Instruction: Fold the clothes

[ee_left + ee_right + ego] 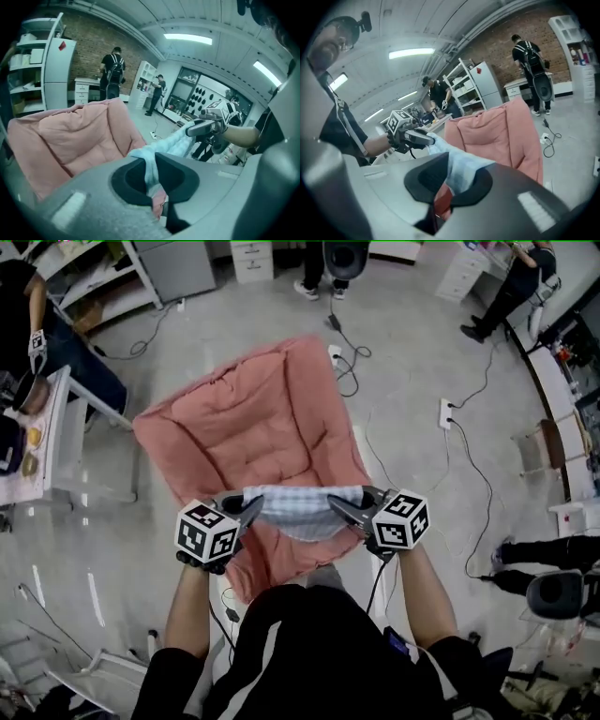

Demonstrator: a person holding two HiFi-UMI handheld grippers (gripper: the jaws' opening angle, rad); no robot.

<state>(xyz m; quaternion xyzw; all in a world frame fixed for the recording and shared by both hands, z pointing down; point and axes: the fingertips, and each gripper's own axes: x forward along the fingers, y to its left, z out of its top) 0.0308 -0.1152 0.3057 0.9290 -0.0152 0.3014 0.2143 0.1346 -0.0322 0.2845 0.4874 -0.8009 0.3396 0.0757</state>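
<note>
Head view: we log the pale checked garment [302, 510] stretched left-to-right at frame centre above the pink quilt [253, 418]. Fingers of left gripper [251, 510] and right gripper [339, 507] pinch its 2 ends, both equally near.

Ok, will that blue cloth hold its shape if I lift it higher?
Probably not: the cloth sags between the left gripper and right gripper, so it looks floppy. Likely light, since two pinched ends carry it. It bunches in the fingers, so slipping seems unlikely.
</note>
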